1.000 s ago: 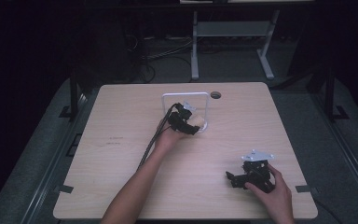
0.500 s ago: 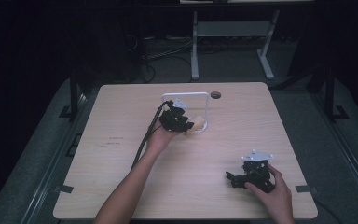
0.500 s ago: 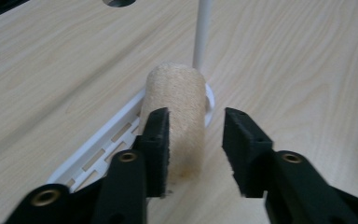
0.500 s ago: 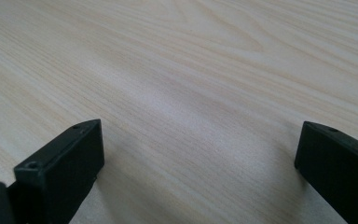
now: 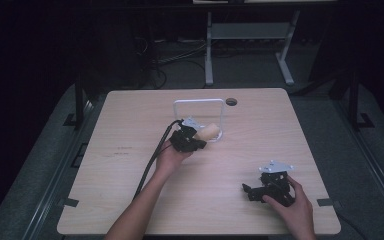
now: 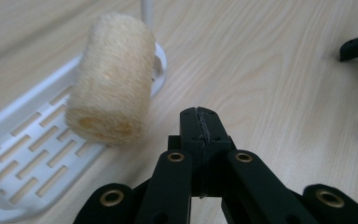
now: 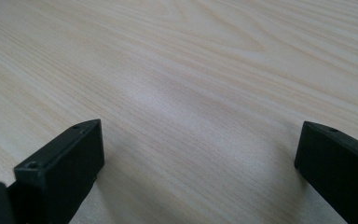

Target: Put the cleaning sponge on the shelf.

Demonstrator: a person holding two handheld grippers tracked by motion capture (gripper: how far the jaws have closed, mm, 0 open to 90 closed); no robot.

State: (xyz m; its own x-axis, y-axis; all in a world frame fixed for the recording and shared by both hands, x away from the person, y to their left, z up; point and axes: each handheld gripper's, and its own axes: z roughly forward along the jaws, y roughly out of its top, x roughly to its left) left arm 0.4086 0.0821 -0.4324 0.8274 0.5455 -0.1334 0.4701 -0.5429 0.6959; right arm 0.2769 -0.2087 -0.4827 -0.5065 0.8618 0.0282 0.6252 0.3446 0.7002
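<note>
On the white slotted rack [image 6: 23, 163], at its near corner, rests the loofah roll [image 6: 112, 79]. Left tool [image 6: 200, 122] is closed, empty, just beside it; right tool [image 7: 196, 154] rests spread on the worktop [image 5: 260, 135]. Any regrasp requires opening first.

Table: light wood top [image 5: 130, 200] with a round cable hole [image 5: 231, 102].
Floor: dark grey carpet [image 5: 380, 210].
Beyond: white metal frame [image 5: 250, 45], cables [image 5: 175, 55].
Light: dim surroundings.

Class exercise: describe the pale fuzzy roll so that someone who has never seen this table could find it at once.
Start at the wooden table, then find the white slotted tray with a wire hoop near its far edge. The loofah-like roll lies at the tray's end, beside the left gripper. It is the one cream, fibrous cylinder among black tools and white plastic.
</note>
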